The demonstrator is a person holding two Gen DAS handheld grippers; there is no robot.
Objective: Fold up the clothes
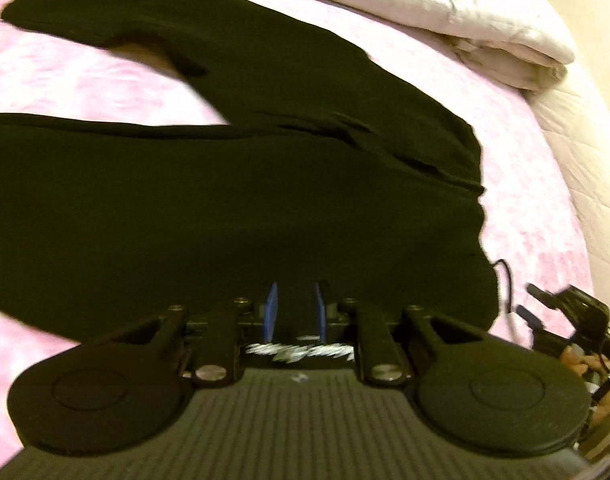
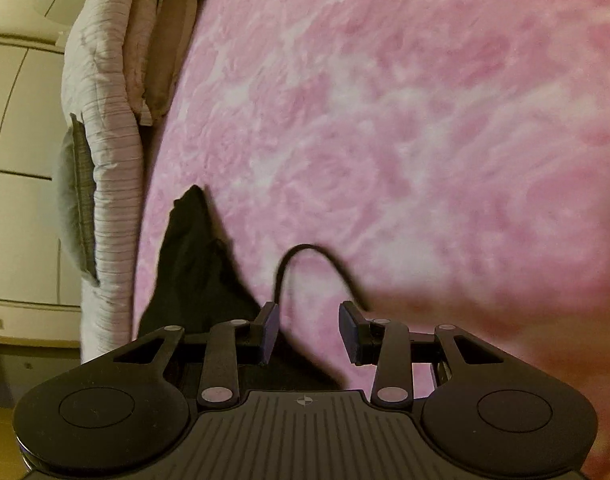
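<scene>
where it lies on the pink blanket (image 1: 525, 200) — black trousers (image 1: 225, 200), legs splayed.

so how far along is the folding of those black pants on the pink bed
Barely started. Done: the black pants lie spread on the pink blanket, legs apart, no fold visible. In hand: nothing; the left gripper is over the fabric with a narrow gap between its fingers, and the right gripper is open beside the pants' edge. Left: every fold.

Left gripper (image 1: 295, 308) over black garment (image 1: 225, 200) on pink blanket (image 1: 537, 216).
</scene>
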